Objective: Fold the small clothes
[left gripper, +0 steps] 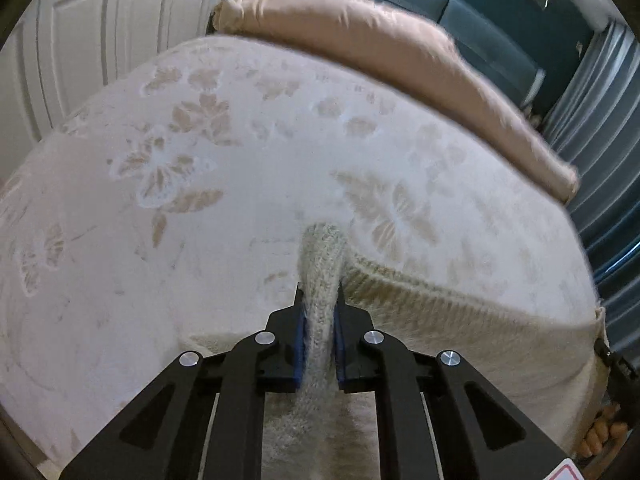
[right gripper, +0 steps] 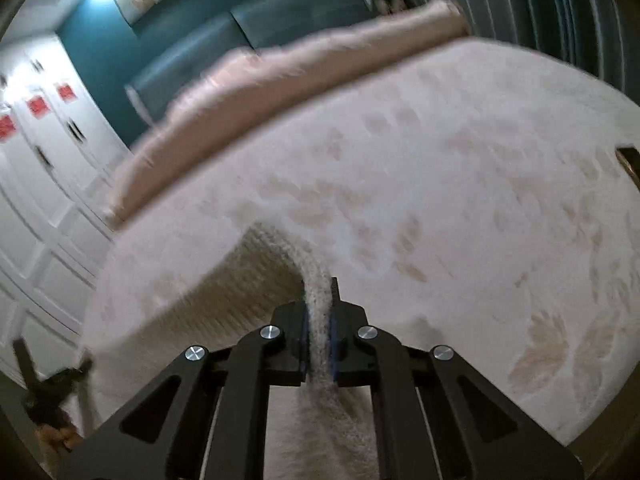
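Close to us, our left tongs [left gripper: 320,300] pinch a corner of the small knit sweater [left gripper: 440,320], and our right tongs [right gripper: 320,300] pinch the other corner. Both pairs are squeezed tight on the wool, with a thick bunch of it between the blue pads [left gripper: 302,340]. The ribbed edge of the sweater hangs stretched between our two tongs, just above the bed [left gripper: 160,240]. We think the wool could slip out, because only a little bit at the corner is caught and the knit is soft and stretchy. If one side lets go, the sweater flops down crooked and the fold goes wrong. If we pull our hands too far apart, the edge may stretch out of shape. Farther away lies the bare flowery bed cover, then a long pink pillow [left gripper: 380,48], then the dark blue headboard [left gripper: 460,12].
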A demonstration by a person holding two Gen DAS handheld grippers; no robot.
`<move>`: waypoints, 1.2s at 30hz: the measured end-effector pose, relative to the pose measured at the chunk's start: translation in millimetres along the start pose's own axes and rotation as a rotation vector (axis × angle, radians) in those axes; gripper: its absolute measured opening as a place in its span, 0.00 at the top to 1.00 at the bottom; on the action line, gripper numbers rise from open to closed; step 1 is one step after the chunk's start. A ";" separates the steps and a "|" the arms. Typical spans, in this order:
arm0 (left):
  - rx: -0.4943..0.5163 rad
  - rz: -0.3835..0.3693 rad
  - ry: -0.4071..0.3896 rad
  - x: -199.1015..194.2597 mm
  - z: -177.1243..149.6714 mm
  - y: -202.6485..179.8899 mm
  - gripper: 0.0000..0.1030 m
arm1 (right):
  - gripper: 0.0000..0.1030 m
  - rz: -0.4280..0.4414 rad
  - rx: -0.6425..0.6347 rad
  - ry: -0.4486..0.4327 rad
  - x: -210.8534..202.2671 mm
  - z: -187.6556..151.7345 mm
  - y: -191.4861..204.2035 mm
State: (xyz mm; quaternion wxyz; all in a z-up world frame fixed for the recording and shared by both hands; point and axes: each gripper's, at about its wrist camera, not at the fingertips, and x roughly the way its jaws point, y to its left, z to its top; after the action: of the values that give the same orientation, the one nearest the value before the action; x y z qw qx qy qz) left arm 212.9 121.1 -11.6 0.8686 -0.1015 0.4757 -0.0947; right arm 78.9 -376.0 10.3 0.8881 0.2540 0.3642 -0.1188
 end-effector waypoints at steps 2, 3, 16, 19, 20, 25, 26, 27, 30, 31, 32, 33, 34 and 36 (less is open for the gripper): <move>0.007 0.045 0.070 28.6 -9.9 2.2 0.90 | 0.93 -0.082 -0.008 0.135 43.1 -17.5 -12.2; -0.003 0.047 0.076 38.9 -15.5 5.8 0.87 | 0.93 -0.097 -0.006 0.164 55.6 -25.6 -16.7; 0.046 0.088 0.003 0.3 -26.5 -20.3 0.67 | 0.72 -0.104 0.022 -0.048 -18.8 -24.0 0.3; 0.024 0.019 0.030 -21.7 -37.5 -32.2 0.67 | 0.72 -0.018 -0.095 0.015 -19.2 -33.1 31.6; 0.029 0.003 0.041 -25.9 -43.7 -37.6 0.67 | 0.72 0.022 -0.130 0.044 -17.8 -41.3 44.9; 0.077 -0.067 0.123 -33.7 -91.5 -61.6 0.66 | 0.73 0.149 -0.233 0.138 -26.1 -98.6 92.1; 0.120 -0.023 0.132 -30.3 -102.8 -64.2 0.66 | 0.73 0.147 -0.291 0.159 -27.6 -113.4 101.4; 0.148 0.003 0.129 -27.6 -110.7 -63.0 0.64 | 0.75 0.120 -0.340 0.167 -27.0 -124.8 105.5; 0.160 -0.004 0.112 -33.0 -115.6 -44.9 0.63 | 0.77 0.058 -0.344 0.181 -24.4 -139.2 78.1; 0.161 0.033 0.112 -36.8 -113.4 -38.8 0.63 | 0.83 0.050 -0.290 0.182 -30.1 -132.7 60.6; 0.158 0.077 0.104 -43.7 -110.4 -30.9 0.64 | 0.87 0.022 -0.268 0.182 -32.9 -127.2 51.2; 0.143 0.081 0.095 -50.1 -107.9 -21.8 0.64 | 0.87 -0.003 -0.248 0.180 -36.6 -121.4 41.7; 0.103 0.063 0.097 -54.4 -103.9 -9.0 0.63 | 0.87 -0.035 -0.219 0.174 -41.3 -112.5 29.2; 0.040 0.102 0.103 -55.1 -96.2 8.9 0.62 | 0.83 -0.088 -0.190 0.160 -43.8 -99.9 18.0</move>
State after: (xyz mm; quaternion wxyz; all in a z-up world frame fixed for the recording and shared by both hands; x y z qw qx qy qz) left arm 103.0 135.8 -20.1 0.8485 -0.0546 0.5223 -0.0650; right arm -3.6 -305.9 -12.7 0.8703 0.1611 0.4541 -0.1019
